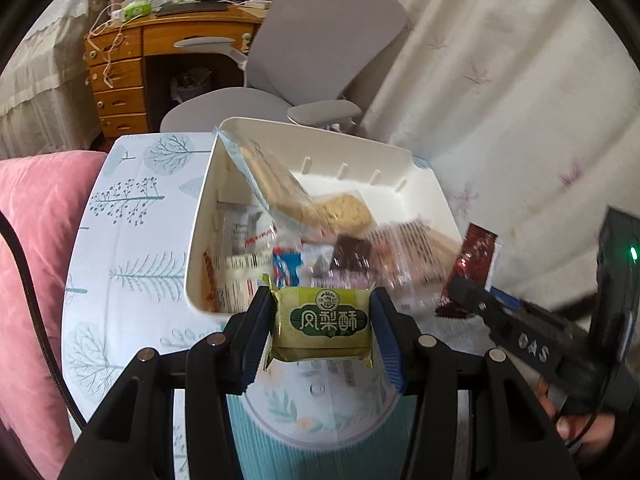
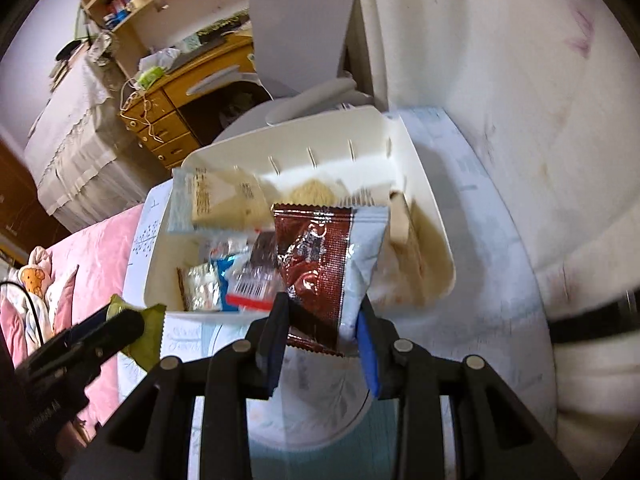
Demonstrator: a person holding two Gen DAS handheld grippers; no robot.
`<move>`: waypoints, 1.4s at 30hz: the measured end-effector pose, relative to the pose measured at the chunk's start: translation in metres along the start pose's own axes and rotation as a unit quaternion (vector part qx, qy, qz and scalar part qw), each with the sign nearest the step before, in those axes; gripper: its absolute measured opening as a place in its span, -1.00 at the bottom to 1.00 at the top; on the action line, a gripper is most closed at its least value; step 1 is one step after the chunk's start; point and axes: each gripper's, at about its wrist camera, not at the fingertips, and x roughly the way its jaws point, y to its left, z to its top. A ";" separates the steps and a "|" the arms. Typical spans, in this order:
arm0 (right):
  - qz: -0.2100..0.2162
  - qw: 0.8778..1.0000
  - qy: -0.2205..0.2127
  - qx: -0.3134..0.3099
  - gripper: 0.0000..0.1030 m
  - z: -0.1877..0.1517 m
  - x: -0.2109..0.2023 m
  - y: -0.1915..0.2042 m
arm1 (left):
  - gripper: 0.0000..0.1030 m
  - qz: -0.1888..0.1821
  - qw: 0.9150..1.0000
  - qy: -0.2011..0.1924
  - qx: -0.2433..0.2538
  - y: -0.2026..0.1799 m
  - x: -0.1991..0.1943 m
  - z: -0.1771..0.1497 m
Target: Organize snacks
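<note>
My left gripper (image 1: 323,322) is shut on a green-gold pineapple cake packet (image 1: 326,326), held above the table just in front of the white bin (image 1: 200,216). The bin holds several wrapped snacks, among them a long cracker pack (image 1: 276,184) leaning on its left wall. My right gripper (image 2: 322,322) is shut on a dark red and pale blue snack packet (image 2: 320,256), also held in front of the bin (image 2: 424,216). In the left wrist view that red packet (image 1: 474,264) and the right gripper (image 1: 464,294) show at the right. In the right wrist view the green packet (image 2: 146,334) shows at lower left.
The bin stands on a round table with a tree-print cloth (image 1: 120,240). A teal round container (image 1: 320,432) is below the grippers. A grey office chair (image 1: 312,52) and wooden desk (image 1: 120,76) stand behind; pink bedding (image 1: 28,240) lies left, a white curtain (image 1: 520,100) right.
</note>
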 end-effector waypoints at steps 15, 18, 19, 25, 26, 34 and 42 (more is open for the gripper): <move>0.045 0.999 -0.019 -0.006 0.03 0.031 0.049 -0.023 | 0.39 0.055 0.997 -0.003 -0.059 0.007 0.048 0.039; 0.053 0.998 -0.017 0.000 0.19 0.028 0.047 -0.024 | 0.56 0.065 0.996 0.008 -0.054 0.006 0.044 0.037; 0.052 0.998 -0.018 0.001 0.22 0.028 0.045 -0.024 | 0.57 0.070 0.996 0.013 -0.051 0.006 0.042 0.036; 0.029 0.999 -0.039 0.013 0.47 0.012 0.018 -0.024 | 0.70 0.058 0.997 0.026 -0.036 0.009 0.018 0.019; 0.022 0.999 -0.045 0.016 0.53 0.007 0.012 -0.024 | 0.71 0.057 0.997 0.026 -0.034 0.009 0.014 0.016; -0.024 0.997 -0.063 0.045 0.76 -0.057 -0.034 -0.013 | 0.78 0.039 0.998 0.043 0.012 0.010 -0.038 -0.052; -0.039 0.997 -0.031 0.064 0.83 -0.140 -0.073 0.001 | 0.80 0.035 0.996 0.055 0.068 0.000 -0.096 -0.122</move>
